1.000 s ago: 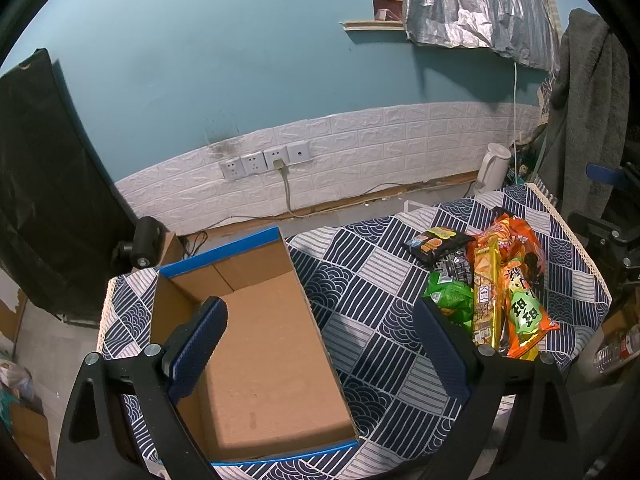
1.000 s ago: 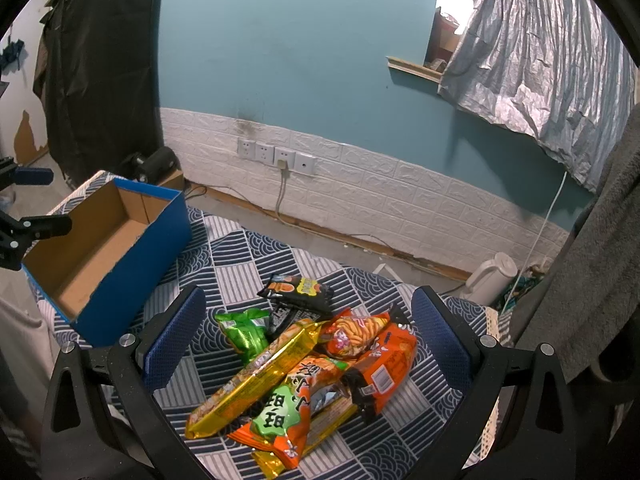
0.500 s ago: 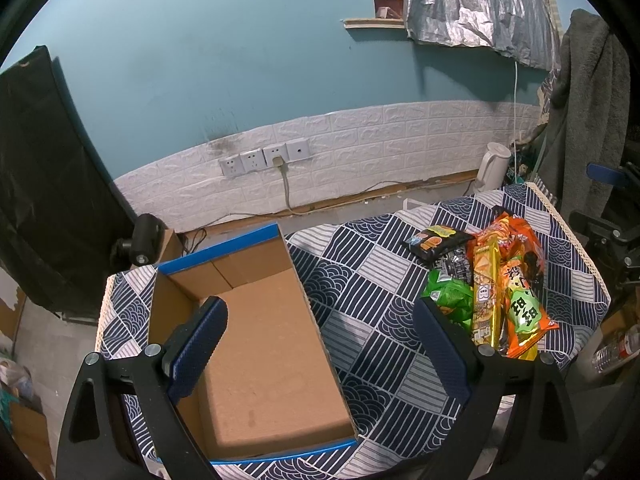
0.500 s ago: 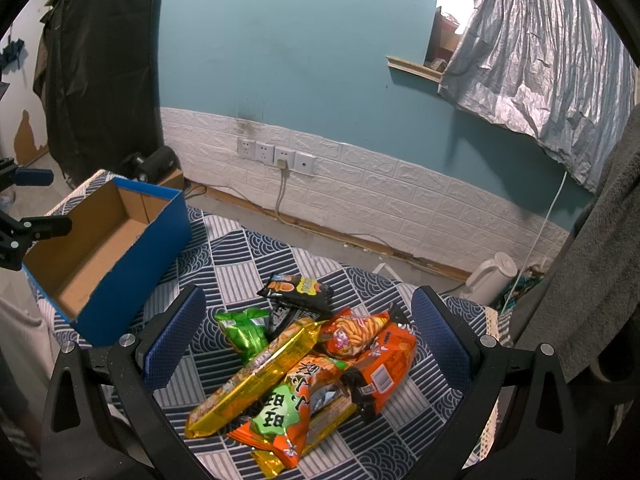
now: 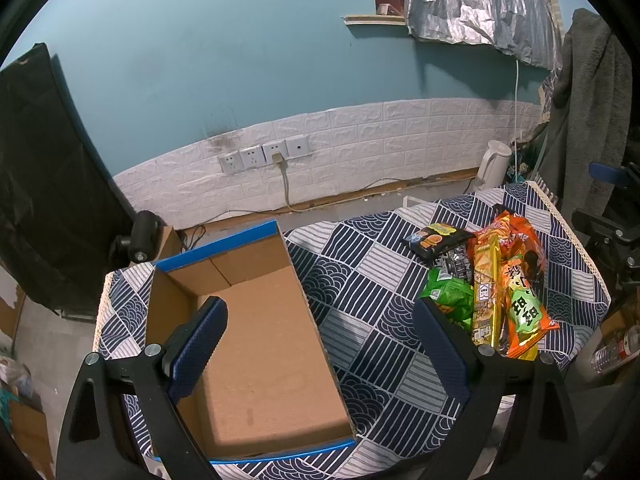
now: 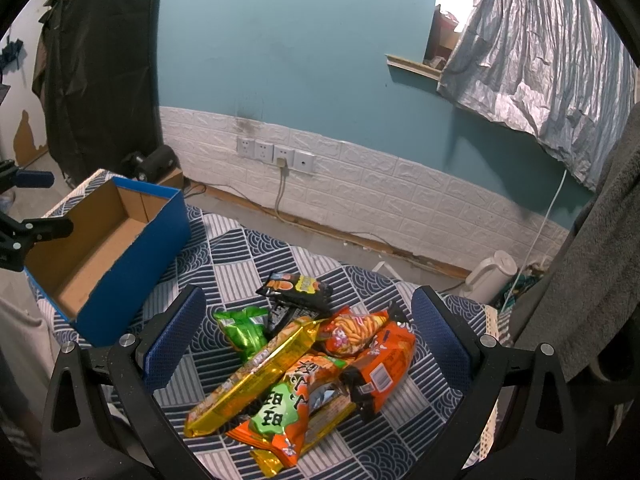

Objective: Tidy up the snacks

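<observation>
We take the blue cardboard box (image 5: 256, 344) as our landmark; it sits open-topped on the patterned tablecloth (image 5: 360, 292), and its brown floor shows nothing inside.

Left gripper (image 5: 320, 336): fingers spread wide, gripping nothing. It hovers over the box's right wall, one blue pad (image 5: 196, 344) above the box interior and the other out over the cloth to the right of the box.

Right gripper (image 6: 308, 344): fingers likewise spread wide and empty, hanging above the snack pile, well to the right of the box.

Snack pile (all on the cloth, well apart from the box, near the table's right end):
- black packet (image 6: 296, 288), the one farthest back, toward the wall;
- green packet (image 6: 242, 330), the nearest to the box;
- long gold packet (image 6: 256, 380), lying diagonally, leaning on the green one;
- orange packet with a green label (image 6: 288, 412), overlapping the gold packet;
- orange packet (image 6: 380, 364), farthest from the box.

Another small dark wrapper seems to lie under the black packet, though we cannot make it out clearly.

A white kettle (image 6: 488, 276) stands on the floor beyond the table, far right of the box.
</observation>
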`<state>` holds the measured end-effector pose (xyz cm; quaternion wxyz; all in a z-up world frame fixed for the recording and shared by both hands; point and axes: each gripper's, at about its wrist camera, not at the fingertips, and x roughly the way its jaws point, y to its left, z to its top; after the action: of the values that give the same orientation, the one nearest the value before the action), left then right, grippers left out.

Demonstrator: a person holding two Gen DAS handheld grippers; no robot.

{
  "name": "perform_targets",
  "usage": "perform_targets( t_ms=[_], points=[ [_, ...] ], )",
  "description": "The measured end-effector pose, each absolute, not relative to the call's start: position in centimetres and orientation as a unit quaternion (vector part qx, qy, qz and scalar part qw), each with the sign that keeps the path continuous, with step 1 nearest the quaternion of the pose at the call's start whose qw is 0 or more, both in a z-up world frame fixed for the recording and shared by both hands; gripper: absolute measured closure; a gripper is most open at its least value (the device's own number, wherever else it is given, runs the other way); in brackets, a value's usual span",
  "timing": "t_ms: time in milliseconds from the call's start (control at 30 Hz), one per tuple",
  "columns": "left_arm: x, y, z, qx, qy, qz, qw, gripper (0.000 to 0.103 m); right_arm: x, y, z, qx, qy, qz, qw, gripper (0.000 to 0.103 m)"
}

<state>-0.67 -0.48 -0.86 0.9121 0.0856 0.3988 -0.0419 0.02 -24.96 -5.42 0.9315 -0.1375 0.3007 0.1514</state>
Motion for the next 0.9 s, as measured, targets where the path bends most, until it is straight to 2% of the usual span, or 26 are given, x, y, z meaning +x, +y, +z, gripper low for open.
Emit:
perform_targets(
  t_ms=[400, 900],
  points=[
    [1.9, -2.4, -2.9, 0.103, 0.427, -0.049, 0.897, 0.008, 1.0, -27.1, -6.4, -0.123, 0.329, 0.135, 0.926, 0.002],
    [6.3, -6.1, -4.9, 0.109, 0.452, -0.074, 0.882, 0.008, 7.1, -35.1, -9.7, -0.054, 0.429, 0.047, 0.901, 0.002]
  ],
)
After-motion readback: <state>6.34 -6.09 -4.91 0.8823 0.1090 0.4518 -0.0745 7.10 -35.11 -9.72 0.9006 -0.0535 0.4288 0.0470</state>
